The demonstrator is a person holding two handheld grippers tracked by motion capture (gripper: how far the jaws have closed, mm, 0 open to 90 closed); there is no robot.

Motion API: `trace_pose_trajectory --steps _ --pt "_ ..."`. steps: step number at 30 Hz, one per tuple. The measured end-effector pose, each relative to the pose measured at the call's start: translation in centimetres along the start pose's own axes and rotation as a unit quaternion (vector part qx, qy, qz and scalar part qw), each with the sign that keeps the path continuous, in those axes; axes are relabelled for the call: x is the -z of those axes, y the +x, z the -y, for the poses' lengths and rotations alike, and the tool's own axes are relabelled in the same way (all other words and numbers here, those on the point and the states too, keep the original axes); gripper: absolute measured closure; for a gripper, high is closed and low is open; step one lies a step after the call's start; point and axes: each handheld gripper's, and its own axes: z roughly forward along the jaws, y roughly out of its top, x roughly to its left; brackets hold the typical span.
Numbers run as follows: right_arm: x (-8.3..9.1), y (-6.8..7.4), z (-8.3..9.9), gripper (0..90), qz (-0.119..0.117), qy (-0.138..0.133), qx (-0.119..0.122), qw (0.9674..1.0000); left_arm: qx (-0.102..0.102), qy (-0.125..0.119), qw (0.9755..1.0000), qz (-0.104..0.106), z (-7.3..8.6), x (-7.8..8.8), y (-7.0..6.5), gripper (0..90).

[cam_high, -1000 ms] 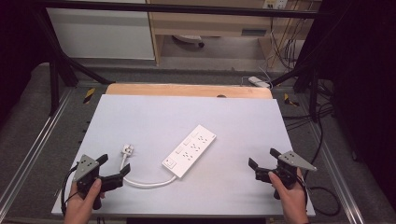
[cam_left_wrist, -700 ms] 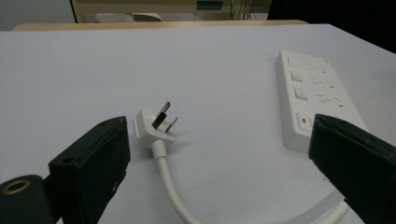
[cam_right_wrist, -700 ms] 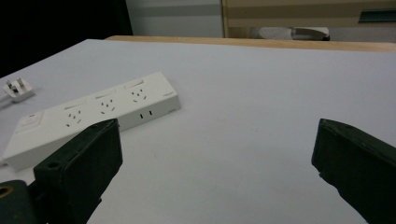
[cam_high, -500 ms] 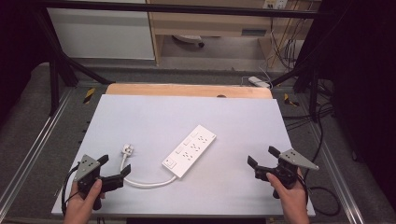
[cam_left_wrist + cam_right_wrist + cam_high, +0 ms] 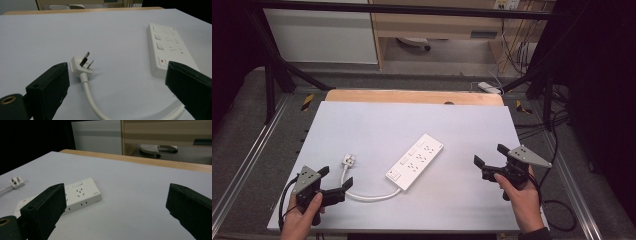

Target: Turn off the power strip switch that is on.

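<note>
Left gripper (image 5: 337,182), lower left of the high view, jaws spread wide, faces the plug (image 5: 348,160) lying prongs-up just ahead, likely lined up for a grasp. The power strip (image 5: 415,161) lies diagonally at centre frame, its cord (image 5: 367,196) curling back. Right gripper (image 5: 490,160), lower right, also wide and empty, stands apart from the strip.

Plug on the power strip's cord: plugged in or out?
Out. The plug lies loose on the table, prongs bare and tilted up, apart from the power strip.
</note>
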Motion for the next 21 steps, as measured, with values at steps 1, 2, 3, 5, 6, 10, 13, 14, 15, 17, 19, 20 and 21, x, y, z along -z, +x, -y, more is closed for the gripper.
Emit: trace_pose_trajectory --steps 1,2,3,5,6,10,13,14,15,17,19,20,21 --pt "0.0 0.0 0.0 3.5 0.000 0.000 0.000 1.0000 0.000 0.000 1.0000 0.000 0.0 0.0 0.0 5.4" --pt "-0.1 0.1 -0.3 3.6 -0.002 -0.001 -0.001 1.0000 0.000 0.000 1.0000 0.000 0.0 0.0 0.0 5.4" --pt "-0.3 0.2 -0.7 3.8 -0.005 0.001 0.000 1.0000 0.000 0.000 1.0000 0.001 0.0 0.0 0.0 5.5" --pt "-0.4 0.3 -0.9 3.9 -0.007 0.001 0.000 1.0000 -0.002 0.003 1.0000 0.000 0.0 -0.1 -0.1 5.6" --pt "-0.5 0.4 -1.1 4.0 -0.009 0.002 0.001 1.0000 -0.001 0.005 1.0000 0.001 0.1 -0.1 -0.1 5.7" --pt "-1.1 0.7 -1.9 4.1 -0.011 0.014 0.012 0.9998 0.000 0.006 1.0000 0.001 0.1 -0.1 -0.1 5.8" --pt "-1.6 0.9 -2.3 3.8 -0.014 0.019 0.021 0.9995 -0.004 0.005 1.0000 0.002 0.0 -0.1 -0.1 5.8" --pt "-1.6 0.9 -2.3 3.8 -0.014 0.019 0.021 0.9995 -0.003 0.005 1.0000 0.003 0.0 -0.1 -0.1 5.8" --pt "-1.8 1.2 -2.6 3.7 -0.019 0.020 0.024 0.9993 -0.003 0.006 1.0000 0.004 0.1 -0.1 -0.1 5.8" --pt "-2.0 1.3 -2.7 3.7 -0.022 0.020 0.027 0.9992 -0.003 0.007 1.0000 0.003 0.1 -0.1 -0.1 5.9" --pt "-2.5 1.7 -3.3 4.1 -0.024 0.025 0.035 0.9988 -0.004 0.006 1.0000 0.005 0.1 -0.1 -0.1 5.9" --pt "-2.5 1.7 -3.3 4.1 -0.024 0.025 0.035 0.9988 -0.004 0.005 1.0000 0.005 0.1 -0.1 -0.1 5.9" --pt "-2.8 2.0 -3.6 4.2 -0.026 0.029 0.038 0.9985 -0.004 0.004 1.0000 0.005 0.0 -0.1 -0.2 5.9"
